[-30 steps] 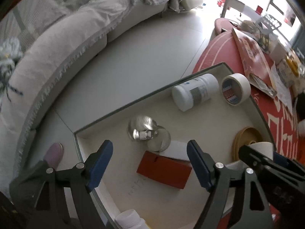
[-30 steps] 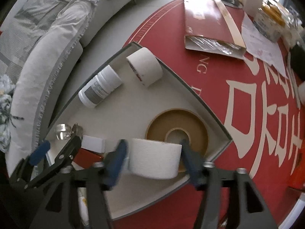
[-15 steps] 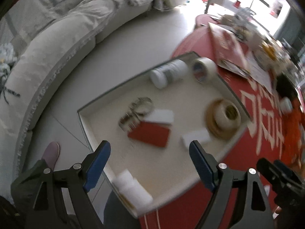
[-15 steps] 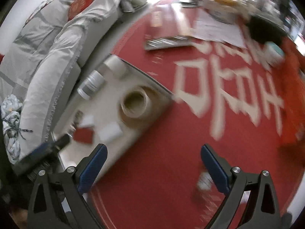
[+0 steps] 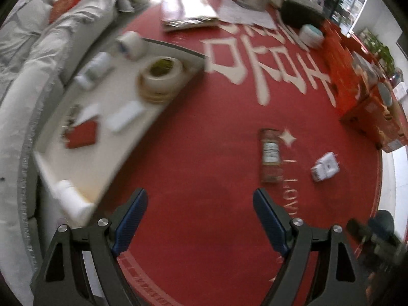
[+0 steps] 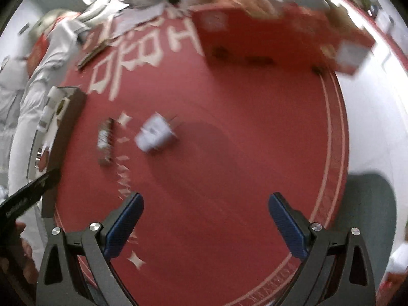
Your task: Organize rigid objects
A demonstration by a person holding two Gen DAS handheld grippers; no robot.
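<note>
A shallow cream tray [image 5: 132,150] sits at the left of the round red table. In it lie two tape rolls [image 5: 162,72], white bottles [image 5: 95,68], a red box [image 5: 83,135], a white block [image 5: 125,117] and a metal piece. A brown spice jar [image 5: 270,158] [image 6: 105,140] and a white plug adapter [image 5: 325,169] [image 6: 156,134] lie loose on the red cloth. My left gripper [image 5: 200,219] hangs open over bare cloth, near the tray's corner. My right gripper [image 6: 205,225] is open and empty, with the adapter ahead of it.
Red cartons [image 5: 364,107] [image 6: 275,40] stand along the table's far right. Papers, a folder [image 5: 188,12] and a round tin [image 5: 309,34] crowd the far side. A grey sofa [image 5: 30,58] runs along the left. The table edge [image 6: 341,137] curves close on the right.
The right gripper let go of the white tape roll in the tray and opened wide. Both grippers swung right, away from the tray, out over the red cloth toward the jar and adapter.
</note>
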